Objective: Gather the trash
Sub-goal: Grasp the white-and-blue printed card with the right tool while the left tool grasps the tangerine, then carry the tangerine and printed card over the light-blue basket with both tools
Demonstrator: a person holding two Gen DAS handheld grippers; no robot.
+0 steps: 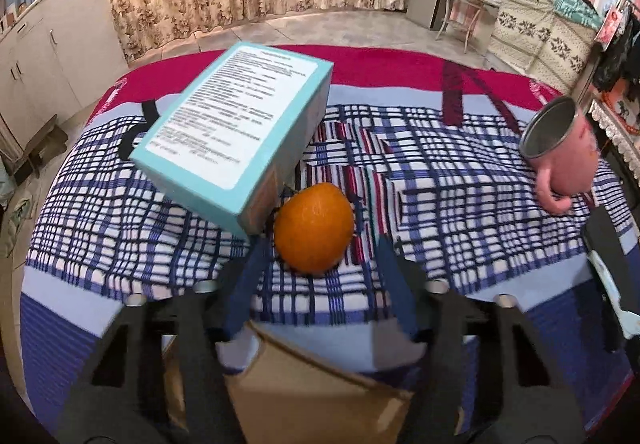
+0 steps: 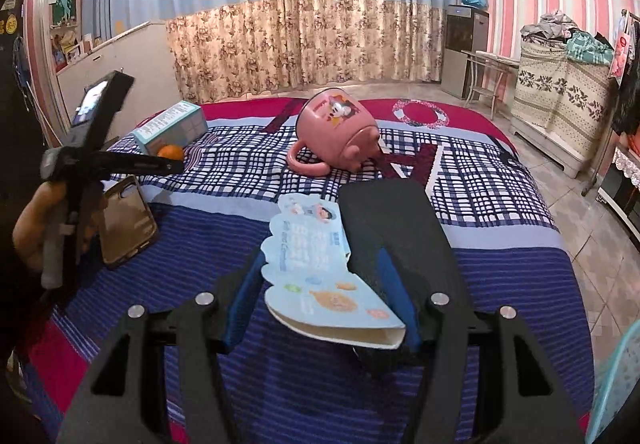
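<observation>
Left gripper (image 1: 320,244) jaws apart; right gripper (image 2: 320,264) likewise.

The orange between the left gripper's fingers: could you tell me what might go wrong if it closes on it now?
1. The orange is round and sits at the tips of the open left gripper, so it may squirt forward out of the jaws.
2. The teal box leans right beside the orange; taking the fruit away could tip it.
3. The pink cup lies on its side and could roll if the bedspread shifts.
</observation>
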